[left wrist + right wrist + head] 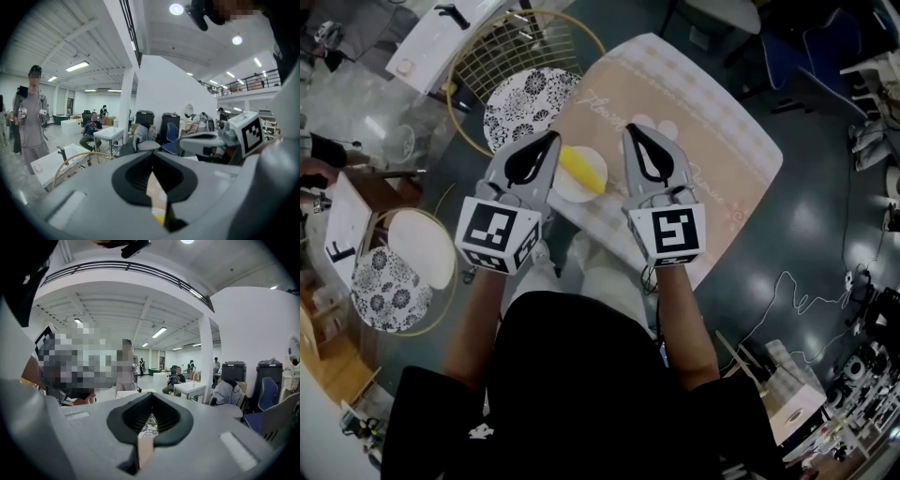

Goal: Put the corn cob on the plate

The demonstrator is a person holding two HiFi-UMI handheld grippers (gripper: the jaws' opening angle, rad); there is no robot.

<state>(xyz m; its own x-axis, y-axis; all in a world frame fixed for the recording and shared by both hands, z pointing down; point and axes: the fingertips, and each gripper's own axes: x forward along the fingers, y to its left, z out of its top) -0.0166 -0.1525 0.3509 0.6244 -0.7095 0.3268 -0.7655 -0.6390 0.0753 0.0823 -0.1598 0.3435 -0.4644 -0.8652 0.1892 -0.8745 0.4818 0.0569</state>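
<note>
Corn cob (581,169) lying on the plate (565,189), flanked by two closed, empty tongs.

The yellow cob is laid slantwise across the small white plate, which is set on the beige-clothed table (712,131) toward its 9 o'clock side. In the head view the left tongs (553,139) are seen at the cob's 9 o'clock and the right tongs (630,129) at its 3 o'clock, both with tips pointed to 12 o'clock. In each gripper view the jaws are seen pressed together with nothing held between them. A sliver of yellow is glimpsed beneath the left tongs in the left gripper view. A wire-backed chair (525,103) with a patterned cushion is placed at the plate's 11 o'clock, and a second patterned chair (389,281) at its 8 o'clock.
</note>
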